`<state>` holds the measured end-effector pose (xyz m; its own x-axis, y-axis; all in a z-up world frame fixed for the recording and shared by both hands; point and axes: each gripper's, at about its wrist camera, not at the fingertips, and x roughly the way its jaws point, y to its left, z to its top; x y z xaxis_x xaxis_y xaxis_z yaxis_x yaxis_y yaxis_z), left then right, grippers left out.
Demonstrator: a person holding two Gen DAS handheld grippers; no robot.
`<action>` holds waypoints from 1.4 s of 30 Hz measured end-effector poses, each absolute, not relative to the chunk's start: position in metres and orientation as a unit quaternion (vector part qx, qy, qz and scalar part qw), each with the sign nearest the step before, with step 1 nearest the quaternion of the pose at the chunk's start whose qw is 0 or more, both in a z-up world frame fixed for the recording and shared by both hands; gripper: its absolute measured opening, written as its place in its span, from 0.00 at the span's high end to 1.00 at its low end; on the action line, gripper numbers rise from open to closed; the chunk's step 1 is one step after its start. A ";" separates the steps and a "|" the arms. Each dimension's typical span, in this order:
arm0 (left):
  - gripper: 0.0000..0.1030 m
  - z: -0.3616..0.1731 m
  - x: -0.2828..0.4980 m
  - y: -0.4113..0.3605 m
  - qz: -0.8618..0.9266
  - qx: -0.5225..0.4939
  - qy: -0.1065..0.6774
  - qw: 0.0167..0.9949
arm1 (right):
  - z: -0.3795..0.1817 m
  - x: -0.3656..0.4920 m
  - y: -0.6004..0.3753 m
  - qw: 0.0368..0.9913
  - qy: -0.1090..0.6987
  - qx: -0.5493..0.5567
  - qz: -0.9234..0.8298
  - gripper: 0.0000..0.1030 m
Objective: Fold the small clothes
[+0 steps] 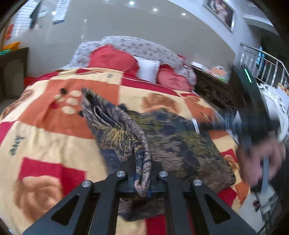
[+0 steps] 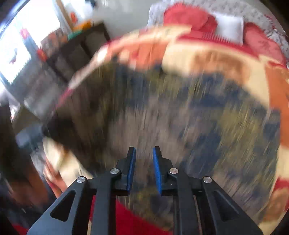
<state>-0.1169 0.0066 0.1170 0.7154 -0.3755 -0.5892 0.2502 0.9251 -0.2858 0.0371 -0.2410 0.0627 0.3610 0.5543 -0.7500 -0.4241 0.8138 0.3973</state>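
The garment (image 1: pixel 162 137) is a small piece of clothing in a mottled print of dark blue, brown and yellow-green, with a bunched, gathered band (image 1: pixel 140 144) running along one edge like a twisted rope. Most of it lies spread on the blanket (image 1: pixel 45 130), a fleece of cream, orange and red squares with paw prints and rose shapes.

Some dark lettering is printed on the cream squares of the blanket, left of the garment, but I cannot read it. A framed picture (image 1: pixel 221 13) hangs on the wall beyond the garment; no words are legible there either.

My left tongs (image 1: pixel 142 182) are clamped on the near end of the gathered band, which rises from the garment straight into the jaws. My right tongs (image 2: pixel 144 168) hang just above the garment's flat part (image 2: pixel 180 117), jaws apart with a clear gap between the blue pads (image 2: pixel 131 168), nothing between them; that view is badly blurred. From the left camera, my right hand (image 1: pixel 260 160) and its tool sit at the garment's right edge. Red pillows (image 1: pixel 112 57) and a white one (image 1: pixel 149 69) lie beyond the garment at the bed's head.
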 end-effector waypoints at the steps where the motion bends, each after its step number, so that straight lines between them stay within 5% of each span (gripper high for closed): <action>1: 0.93 0.116 -0.115 -0.002 -0.180 -0.090 0.338 0.919 | 0.073 0.055 -0.245 0.813 0.475 0.106 0.318 0.56; 5: 0.93 0.115 -0.116 -0.023 -0.203 -0.083 0.337 0.915 | 0.085 0.109 -0.226 0.755 0.481 0.185 0.406 0.36; 19: 0.93 0.114 -0.125 -0.016 -0.206 -0.087 0.346 0.911 | 0.052 0.164 -0.139 0.738 0.552 0.072 0.381 0.32; 21: 0.93 0.114 -0.127 -0.018 -0.206 -0.084 0.349 0.910 | 0.054 0.169 -0.137 0.748 0.547 0.054 0.372 0.35; 25: 0.93 0.116 -0.128 -0.023 -0.212 -0.075 0.353 0.908 | 0.051 0.174 -0.141 0.744 0.563 0.042 0.356 0.74; 42: 0.93 0.130 -0.138 -0.195 -0.349 0.001 0.359 0.865 | 0.069 0.158 -0.353 0.758 0.586 0.059 0.279 0.77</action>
